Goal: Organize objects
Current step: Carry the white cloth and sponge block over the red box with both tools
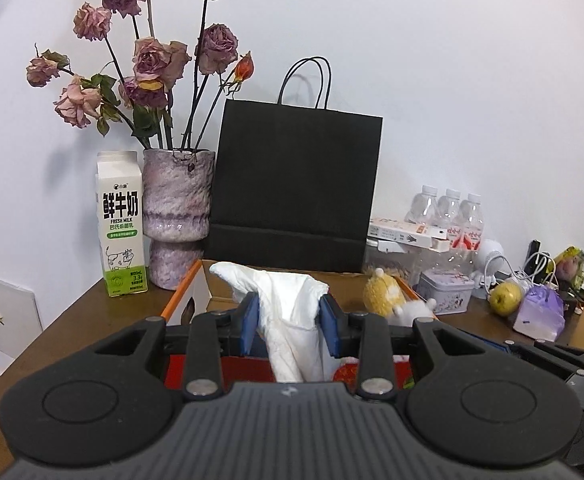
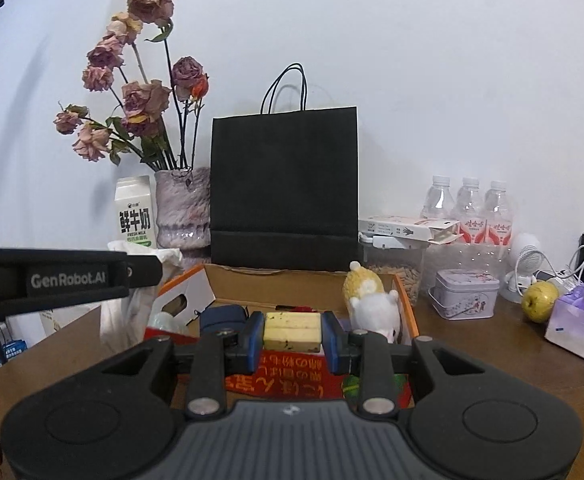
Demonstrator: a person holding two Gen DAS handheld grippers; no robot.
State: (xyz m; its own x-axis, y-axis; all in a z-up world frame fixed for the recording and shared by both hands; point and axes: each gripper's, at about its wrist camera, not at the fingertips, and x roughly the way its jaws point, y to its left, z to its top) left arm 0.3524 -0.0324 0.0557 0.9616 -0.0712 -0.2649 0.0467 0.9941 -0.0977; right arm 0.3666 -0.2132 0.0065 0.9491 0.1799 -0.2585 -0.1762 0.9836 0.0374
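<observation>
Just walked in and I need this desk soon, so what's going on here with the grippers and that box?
A person is sorting things with two handheld grippers. The left gripper is clamped on a white plastic bag, and the right gripper is clamped on a yellow block. Both are held above the open cardboard box in front of the black paper bag. The box already holds a plush toy, a dark blue pouch and a red packet.

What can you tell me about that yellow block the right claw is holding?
The yellow block is a pale, rectangular slab with a groove along its length and dark specks near its lower edge; it may be sponge or foam. The right gripper clamps it by both ends, level, above the open cardboard box. Nothing else visibly touches it.
</observation>
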